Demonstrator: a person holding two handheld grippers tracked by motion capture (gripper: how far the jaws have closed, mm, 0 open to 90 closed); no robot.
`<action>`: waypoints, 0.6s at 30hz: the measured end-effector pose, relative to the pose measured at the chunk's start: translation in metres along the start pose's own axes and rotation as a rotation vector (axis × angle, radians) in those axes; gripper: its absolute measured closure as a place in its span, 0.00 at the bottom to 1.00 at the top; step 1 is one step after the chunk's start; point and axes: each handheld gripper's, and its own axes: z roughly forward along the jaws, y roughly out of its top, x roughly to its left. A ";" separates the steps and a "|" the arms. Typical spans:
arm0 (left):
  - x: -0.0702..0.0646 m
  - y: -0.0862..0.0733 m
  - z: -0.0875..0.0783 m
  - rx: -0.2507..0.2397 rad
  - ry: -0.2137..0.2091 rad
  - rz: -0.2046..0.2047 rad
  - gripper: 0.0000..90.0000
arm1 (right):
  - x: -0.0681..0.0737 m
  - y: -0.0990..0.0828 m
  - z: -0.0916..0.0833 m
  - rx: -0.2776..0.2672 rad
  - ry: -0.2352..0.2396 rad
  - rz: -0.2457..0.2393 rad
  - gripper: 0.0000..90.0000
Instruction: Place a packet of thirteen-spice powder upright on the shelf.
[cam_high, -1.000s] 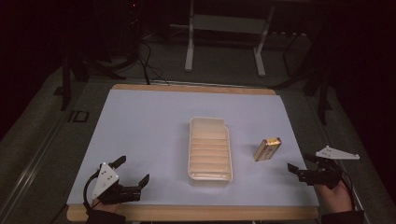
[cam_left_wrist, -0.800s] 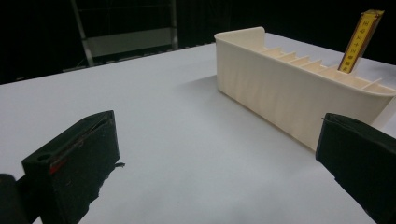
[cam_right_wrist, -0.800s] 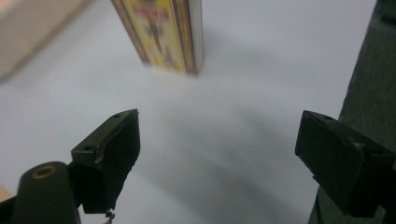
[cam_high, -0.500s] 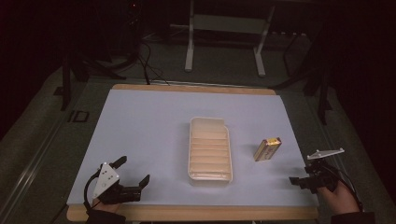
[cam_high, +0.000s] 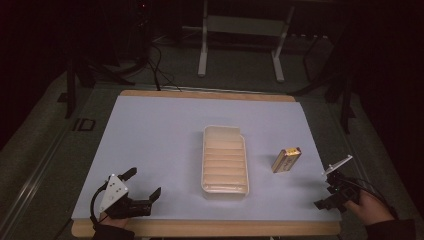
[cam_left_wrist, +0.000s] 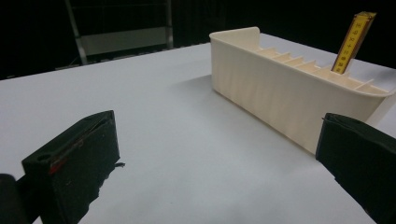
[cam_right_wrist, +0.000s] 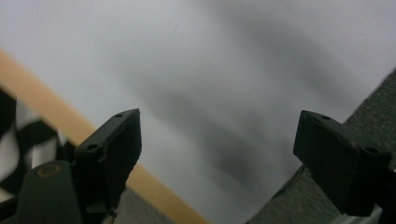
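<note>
Pale lavender-covered table with wooden edging. Cream ribbed rectangular plastic tray lies mid-table, long axis running away from the person. Small yellow-gold flat packet lies to its right, apart from it. Left tool at near-left corner, jaws spread, nothing between them. Right tool at near-right table edge, tilted; jaw state unclear.
</note>
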 end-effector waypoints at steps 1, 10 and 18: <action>0.000 0.000 0.000 0.001 -0.002 -0.001 0.00 | 0.001 0.000 0.000 0.020 0.001 -0.031 0.17; 0.000 0.000 0.001 0.005 -0.009 -0.003 0.00 | 0.012 0.010 0.001 0.141 0.061 -0.200 0.16; -0.001 -0.001 0.001 0.015 -0.017 0.000 0.00 | 0.028 0.018 0.004 0.220 0.116 -0.345 0.16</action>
